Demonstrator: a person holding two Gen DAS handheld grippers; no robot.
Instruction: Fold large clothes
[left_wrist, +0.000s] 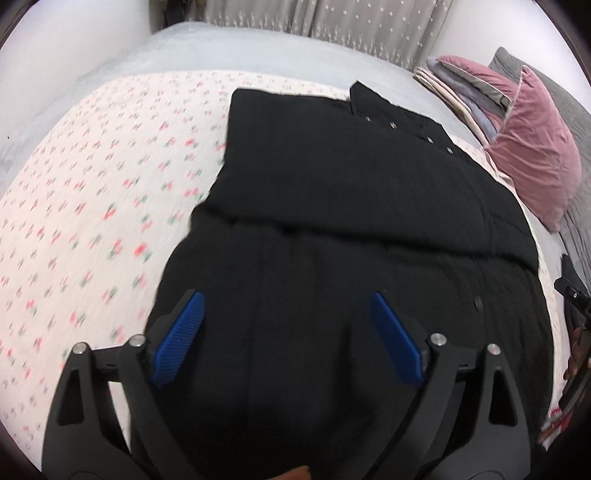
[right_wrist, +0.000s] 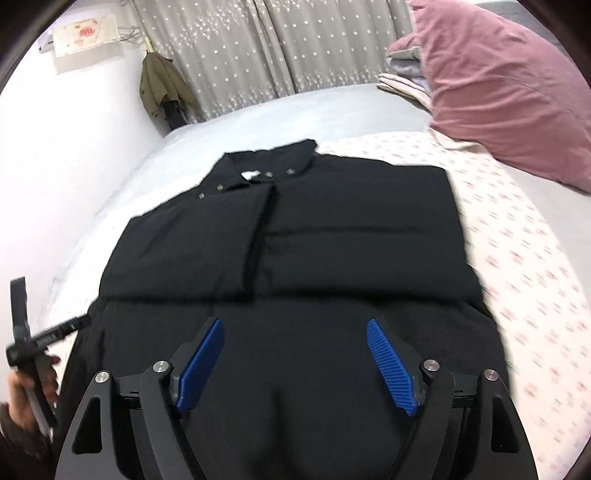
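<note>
Both grippers, left (left_wrist: 286, 325) and right (right_wrist: 295, 356), spread wide over black jacket (right_wrist: 295, 258), pinching nothing. No readable labels; snaps on collar.

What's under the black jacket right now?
The black jacket lies on a floral quilt, which spreads over a grey bedsheet. The quilt shows around the jacket's edges; whatever lies directly beneath the jacket is covered.

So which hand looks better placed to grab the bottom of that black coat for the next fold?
Neither clearly. The left gripper and right gripper both hang open over the near end of the black coat, holding nothing; probably both together.
</note>
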